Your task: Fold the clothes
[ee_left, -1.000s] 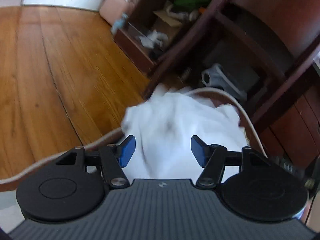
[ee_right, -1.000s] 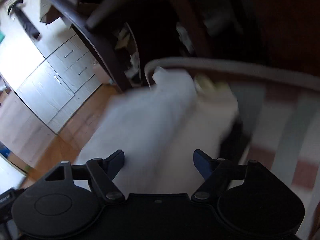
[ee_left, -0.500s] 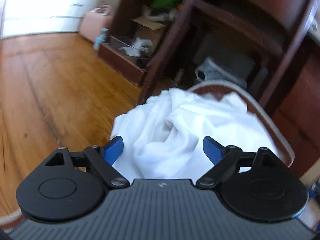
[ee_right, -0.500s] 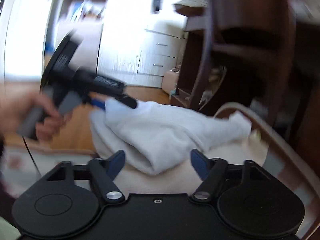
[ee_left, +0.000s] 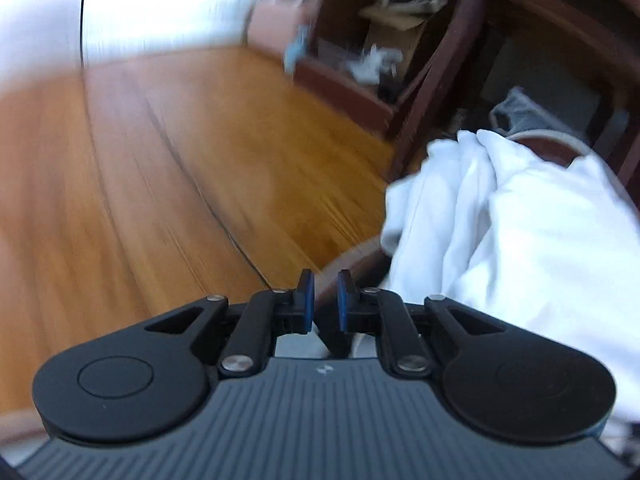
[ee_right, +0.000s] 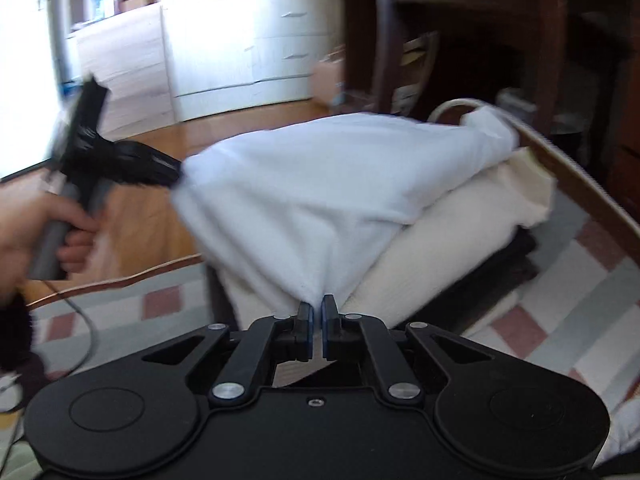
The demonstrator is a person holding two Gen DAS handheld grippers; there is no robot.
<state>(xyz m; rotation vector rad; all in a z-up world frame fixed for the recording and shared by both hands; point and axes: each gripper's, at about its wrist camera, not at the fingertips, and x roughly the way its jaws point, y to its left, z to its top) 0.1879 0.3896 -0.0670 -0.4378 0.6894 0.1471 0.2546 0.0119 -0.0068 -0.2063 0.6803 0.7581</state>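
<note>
A white garment (ee_right: 320, 184) lies bunched on a pile on the checked surface; in the left wrist view the white garment (ee_left: 520, 248) sits to the right of my jaws. My right gripper (ee_right: 316, 312) is closing, and its pads pinch the near hem, which is drawn to a point. My left gripper (ee_left: 322, 300) is closing too, its jaws nearly together. From the right wrist view the left gripper (ee_right: 176, 172) meets the garment's left corner, which is pulled taut towards it. A person's hand (ee_right: 28, 236) holds its handle.
A cream garment (ee_right: 460, 232) and a dark one (ee_right: 508, 256) lie under the white one. The checked cover (ee_right: 560, 300) ends at a curved wooden rim (ee_right: 592, 188). Wooden floor (ee_left: 160, 180) lies left, dark shelving (ee_left: 440, 60) behind, white drawers (ee_right: 248, 40) beyond.
Both grippers went from wide open to nearly closed. The left one sank and shifted to the garment's left corner; the right one now pinches the near hem, and the cloth is stretched between them.
</note>
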